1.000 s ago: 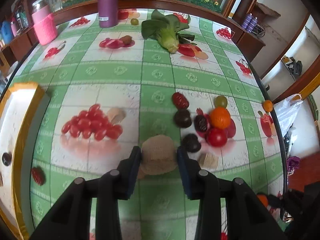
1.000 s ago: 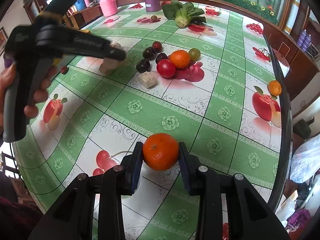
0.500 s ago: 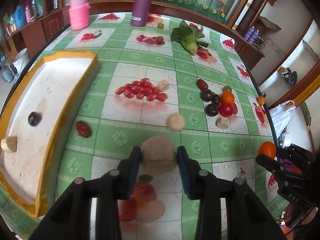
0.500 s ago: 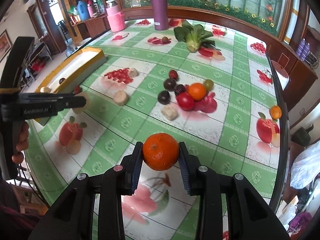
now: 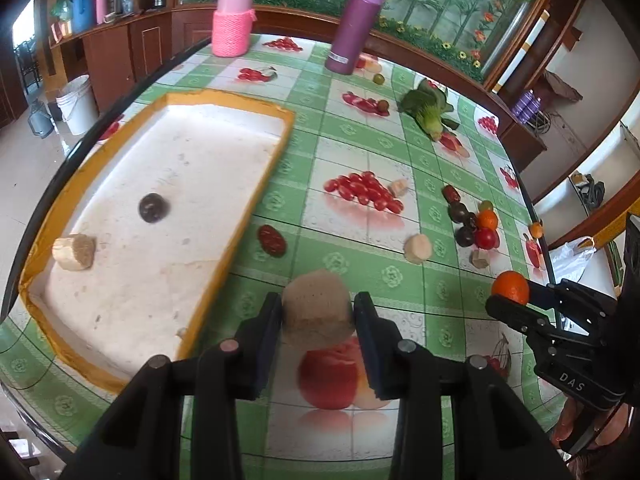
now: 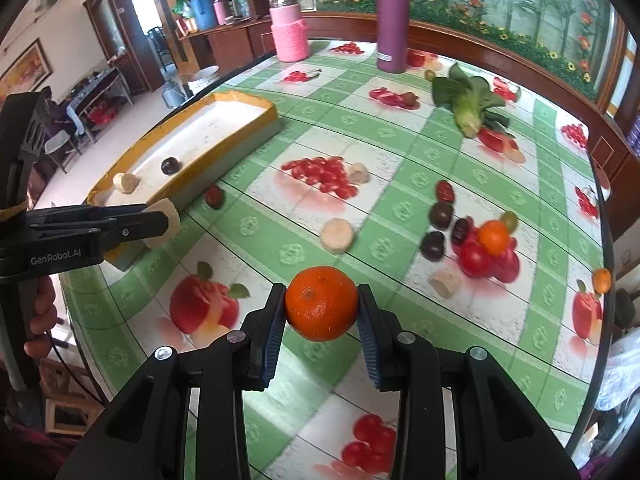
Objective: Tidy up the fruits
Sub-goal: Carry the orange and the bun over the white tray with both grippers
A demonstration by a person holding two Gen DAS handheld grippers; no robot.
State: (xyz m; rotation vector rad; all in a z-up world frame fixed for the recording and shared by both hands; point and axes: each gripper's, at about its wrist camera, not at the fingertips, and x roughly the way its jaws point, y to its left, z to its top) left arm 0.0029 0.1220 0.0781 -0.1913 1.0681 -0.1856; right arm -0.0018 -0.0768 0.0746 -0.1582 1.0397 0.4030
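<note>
Left wrist view: the left gripper (image 5: 318,314) pinches a tan, rough-skinned round fruit chunk (image 5: 316,308) between its two dark pads, held above the green-checked tablecloth (image 5: 420,280) just to the right of the yellow-rimmed tray (image 5: 236,220). Inside that tray, ahead and to the left of the jaws, lie a dark plum (image 5: 153,208) and a pale cut piece (image 5: 74,252). A red date (image 5: 272,240) sits on the cloth beside the tray's rim, straight ahead of the jaws, and another pale round slice (image 5: 417,248) rests ahead and to the right. Farther right a small heap of fruit (image 5: 476,226) clusters together: dark plums, a tomato, an orange, a green grape. At the far right edge the right gripper (image 5: 516,296) shows from the side. From the right wrist view it (image 6: 322,308) clamps a bright orange (image 6: 321,303) between blue-edged pads, clear of the table. To its left, a person's hand (image 6: 40,320) holds the handle of the left gripper (image 6: 166,222), whose tips sit close to the tray's near corner (image 6: 120,258). Beyond, a pink jar (image 6: 289,30) and a purple flask (image 6: 392,22) stand at the table's far edge, with leafy greens (image 6: 468,100) lying to their right.
</note>
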